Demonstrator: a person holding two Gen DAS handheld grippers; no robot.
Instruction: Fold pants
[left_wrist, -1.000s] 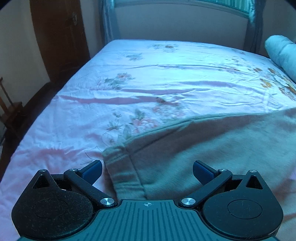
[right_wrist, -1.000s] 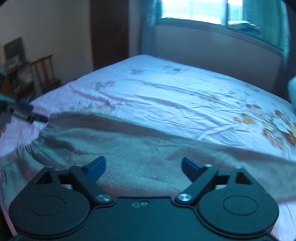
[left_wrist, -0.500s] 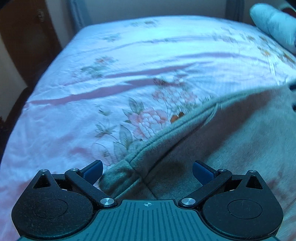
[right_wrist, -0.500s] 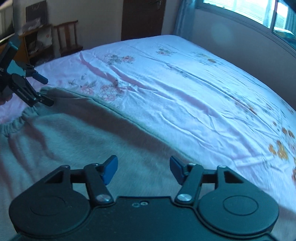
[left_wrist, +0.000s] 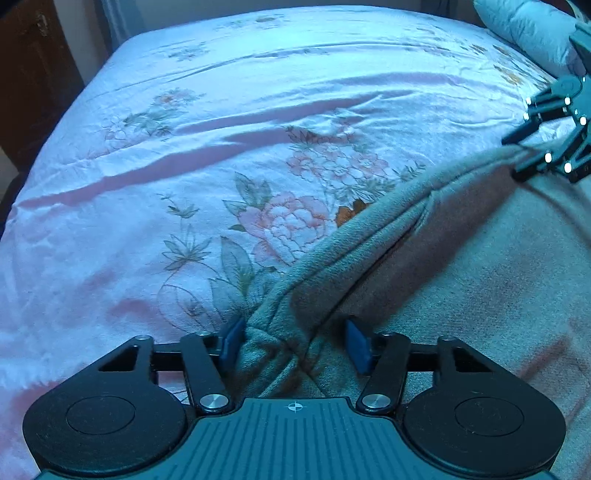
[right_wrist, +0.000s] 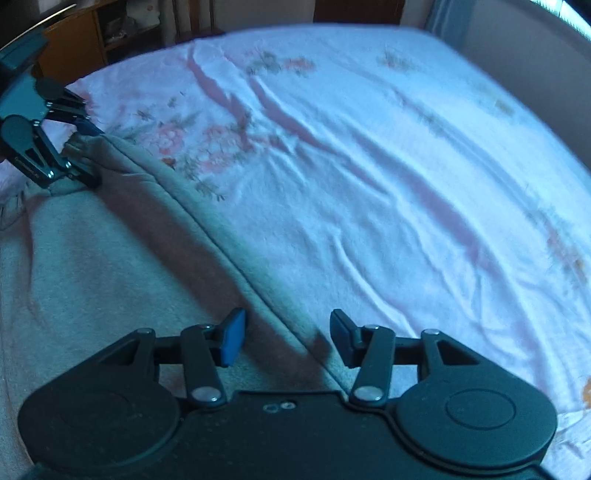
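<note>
Grey pants (left_wrist: 461, 277) lie spread on the floral pink bed sheet (left_wrist: 221, 129). My left gripper (left_wrist: 293, 345) is closing on the pants' near corner. The cloth bunches up between its blue pads, and both pads touch it. In the right wrist view the left gripper (right_wrist: 83, 147) pinches that same corner at the far left of the pants (right_wrist: 92, 258). My right gripper (right_wrist: 287, 339) hovers over the pants' long edge seam with its jaws closing. The seam runs flat between the pads, which do not press it. The left wrist view shows the right gripper (left_wrist: 513, 155) at the far right.
The sheet (right_wrist: 369, 166) stretches wrinkled beyond the pants. A pale blue pillow (left_wrist: 524, 29) lies at the far right corner of the bed. A dark wooden door (left_wrist: 29, 74) and wooden furniture (right_wrist: 74, 48) stand past the bed's edges.
Both grippers came down to the pants' far edge. The left jaws narrowed from wide apart onto the corner and bunched the cloth. The right jaws narrowed too as the right gripper moved to the seam.
</note>
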